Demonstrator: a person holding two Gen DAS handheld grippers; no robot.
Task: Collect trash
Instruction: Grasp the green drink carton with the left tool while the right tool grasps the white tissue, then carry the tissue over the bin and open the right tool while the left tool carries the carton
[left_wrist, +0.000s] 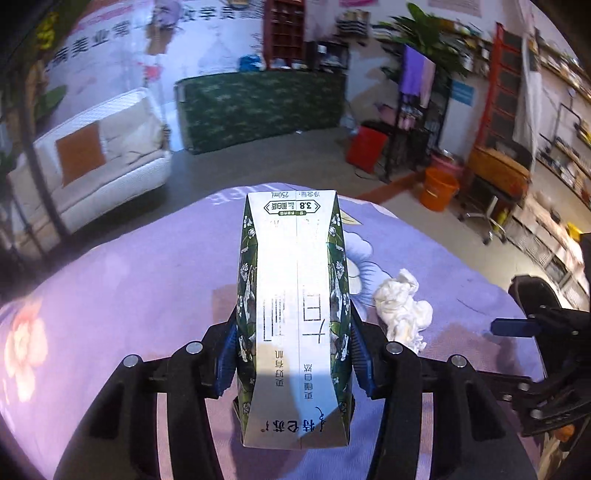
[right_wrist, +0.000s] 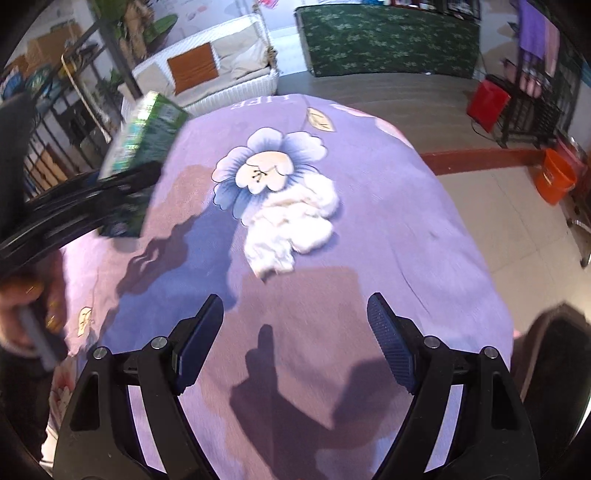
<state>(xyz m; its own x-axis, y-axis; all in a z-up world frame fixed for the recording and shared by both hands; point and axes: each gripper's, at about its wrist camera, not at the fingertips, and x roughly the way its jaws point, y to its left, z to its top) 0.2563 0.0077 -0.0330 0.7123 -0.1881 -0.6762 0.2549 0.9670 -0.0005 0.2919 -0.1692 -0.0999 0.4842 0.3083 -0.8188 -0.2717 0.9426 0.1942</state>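
Left wrist view: left gripper (left_wrist: 293, 354) clamped on milk carton (left_wrist: 295, 295), pads on both green sides, held above the purple cloth (left_wrist: 129, 280). Crumpled tissue (left_wrist: 404, 310) lies to its right, toward cloth's far edge. Right gripper (right_wrist: 295, 343) wide open, nothing between jaws, near edge side of tissue.

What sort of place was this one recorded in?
Likely a lived-in room that doubles as a shop or store: a white sofa, cluttered shelving, and a purple floral cloth over the work surface.
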